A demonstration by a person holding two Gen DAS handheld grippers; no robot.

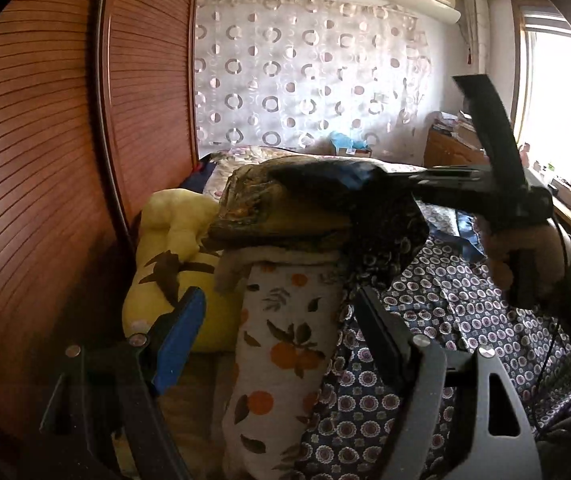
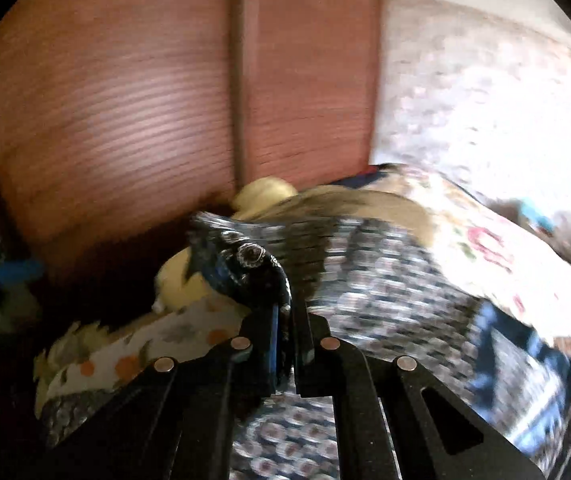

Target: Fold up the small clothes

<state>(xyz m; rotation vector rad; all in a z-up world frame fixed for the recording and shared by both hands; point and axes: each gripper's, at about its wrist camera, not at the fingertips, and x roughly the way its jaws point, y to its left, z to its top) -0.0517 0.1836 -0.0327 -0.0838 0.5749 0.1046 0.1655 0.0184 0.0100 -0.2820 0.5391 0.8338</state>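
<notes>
A dark blue garment with round flower prints [image 1: 425, 320] lies spread on the bed and hangs up from one pinched corner. My right gripper [image 2: 285, 312] is shut on that corner [image 2: 245, 260]; in the left wrist view the right gripper [image 1: 369, 184] holds the cloth raised above a stack of bedding. My left gripper [image 1: 281, 328] is open and empty, its blue-padded finger [image 1: 177, 344] left and its black finger [image 1: 381, 336] right, low over the bed beside the garment's left edge.
A folded orange-print quilt [image 1: 285, 340] stands under a brown folded blanket [image 1: 269, 216]. A yellow plush toy [image 1: 173, 248] lies against the brown slatted wardrobe [image 1: 45, 160]. A circle-patterned curtain [image 1: 305, 80], a desk [image 1: 453, 148] and a window [image 1: 553, 112] are behind.
</notes>
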